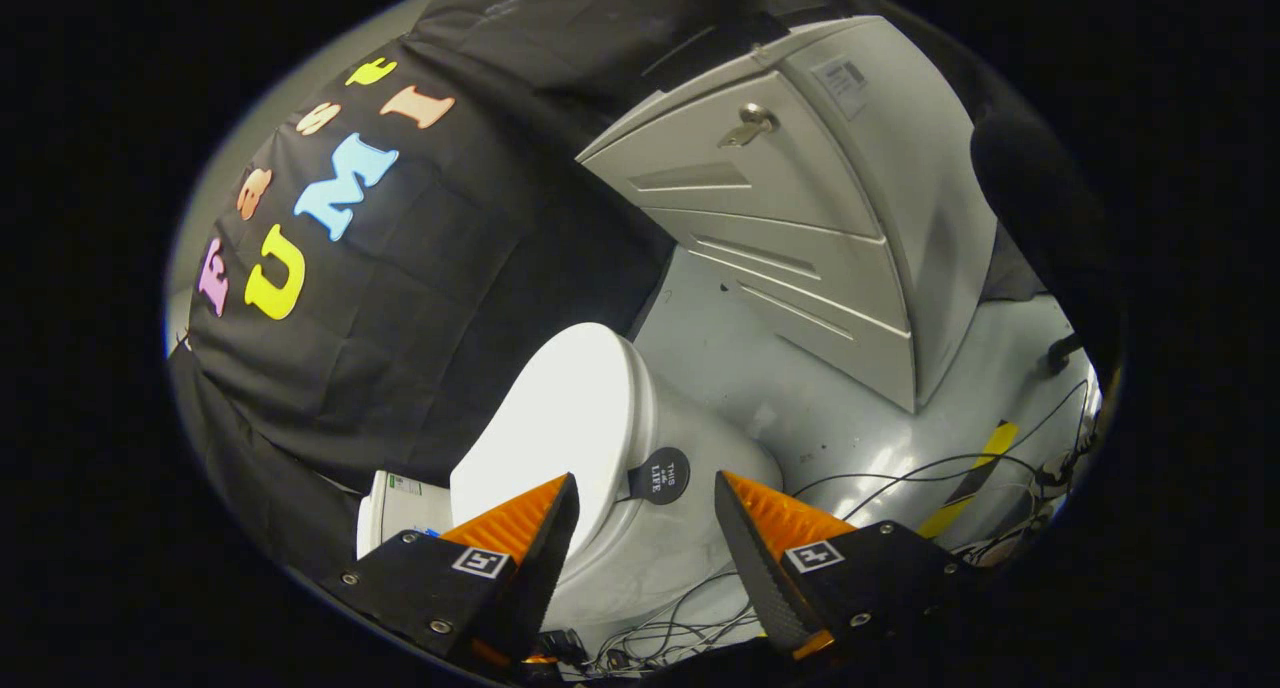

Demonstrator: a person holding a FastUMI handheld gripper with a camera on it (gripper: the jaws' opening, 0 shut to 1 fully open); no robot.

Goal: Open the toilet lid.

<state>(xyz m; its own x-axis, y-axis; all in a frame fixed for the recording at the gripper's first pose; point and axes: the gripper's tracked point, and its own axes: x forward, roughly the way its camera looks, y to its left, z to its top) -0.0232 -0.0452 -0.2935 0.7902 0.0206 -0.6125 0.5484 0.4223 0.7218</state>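
We hold the gripper (645,493) with its jaws spread wide, gripping nothing. The toilet (640,528) sits just ahead of them, its lid (560,418) closed (a round dark sticker (660,476) beside the lid). A grey cabinet (800,208) stands beyond the toilet.

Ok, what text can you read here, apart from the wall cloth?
"THIS ... LIFE": round black tag on the white toilet; middle word too small.
White paper label on the grey metal cabinet: too small.
Open gripper before the toilet: no text.
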